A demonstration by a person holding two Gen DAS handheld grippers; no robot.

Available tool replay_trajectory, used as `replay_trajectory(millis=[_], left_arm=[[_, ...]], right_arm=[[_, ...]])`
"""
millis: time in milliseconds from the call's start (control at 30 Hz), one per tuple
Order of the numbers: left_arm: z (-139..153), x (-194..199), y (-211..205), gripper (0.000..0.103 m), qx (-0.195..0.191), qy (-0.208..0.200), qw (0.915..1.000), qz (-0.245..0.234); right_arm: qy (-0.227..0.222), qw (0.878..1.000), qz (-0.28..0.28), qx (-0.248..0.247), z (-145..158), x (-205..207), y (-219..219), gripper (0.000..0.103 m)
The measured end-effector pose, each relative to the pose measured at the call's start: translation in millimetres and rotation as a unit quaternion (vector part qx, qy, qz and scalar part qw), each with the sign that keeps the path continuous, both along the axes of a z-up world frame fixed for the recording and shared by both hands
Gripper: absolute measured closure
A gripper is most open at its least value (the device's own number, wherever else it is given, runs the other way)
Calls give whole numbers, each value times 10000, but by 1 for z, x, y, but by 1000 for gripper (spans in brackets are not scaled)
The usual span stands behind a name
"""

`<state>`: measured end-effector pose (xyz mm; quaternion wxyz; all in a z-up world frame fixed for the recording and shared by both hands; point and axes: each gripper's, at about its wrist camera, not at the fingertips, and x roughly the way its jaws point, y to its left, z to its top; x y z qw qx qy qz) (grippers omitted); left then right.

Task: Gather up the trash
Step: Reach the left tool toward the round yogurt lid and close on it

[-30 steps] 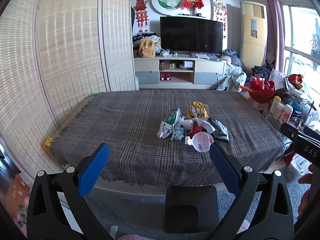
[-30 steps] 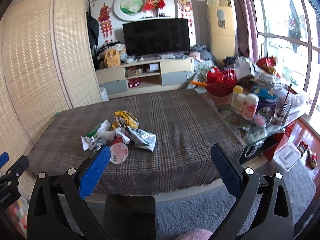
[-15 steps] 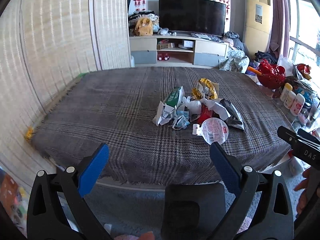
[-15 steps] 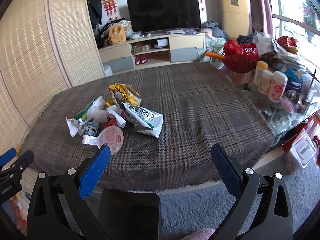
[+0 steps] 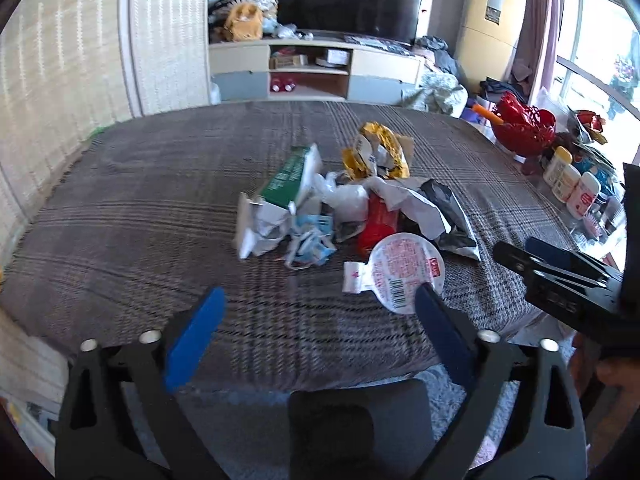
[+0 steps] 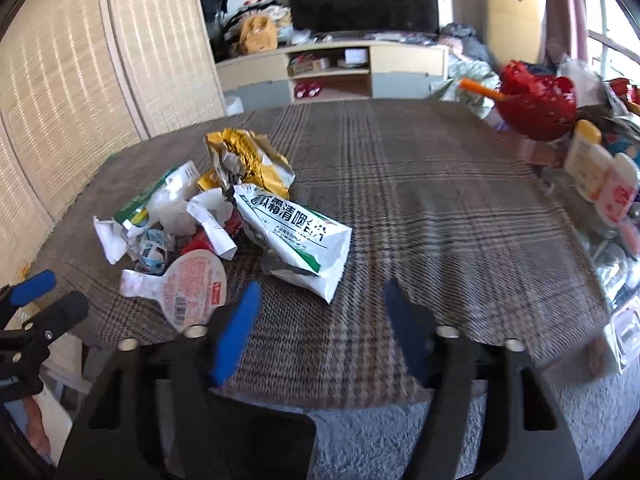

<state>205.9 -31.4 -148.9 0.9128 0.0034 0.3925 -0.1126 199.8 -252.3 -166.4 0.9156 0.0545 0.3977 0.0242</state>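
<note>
Plaid-clothed worktop (image 5: 160, 208) filled more of both views than a second earlier, its trash pile (image 5: 344, 208) at centre frame, while left gripper (image 5: 318, 308) and right gripper (image 6: 320, 308) (both empty, jaws just narrowing) neared it, pickup imminent.

A home living room: television (image 5: 350, 4), media cabinet (image 5: 316, 70), cloth-covered table (image 5: 160, 184).

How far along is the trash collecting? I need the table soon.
Nothing is collected yet: the trash pile lies whole on the table. Both the left gripper and right gripper are empty, jaws just narrowing. Every piece remains, the round lid nearest.
</note>
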Motion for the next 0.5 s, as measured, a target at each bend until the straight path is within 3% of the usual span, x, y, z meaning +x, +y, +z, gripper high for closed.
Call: replay_trajectory(millis=[100, 233, 367, 500], left_arm=[[-8, 12, -4, 38, -120, 155, 9998, -87], [-14, 22, -14, 44, -91, 228, 9994, -240], [-22, 30, -22, 49, -115, 313, 9988, -347], [-30, 36, -23, 70, -152, 450, 9981, -390]], right_arm=[[1, 9998, 191, -61, -4, 12, 7, 62], [52, 9992, 366, -128, -11, 24, 16, 66], [88, 9991, 389, -145, -17, 32, 15, 78], [116, 9986, 447, -273, -20, 36, 18, 83]])
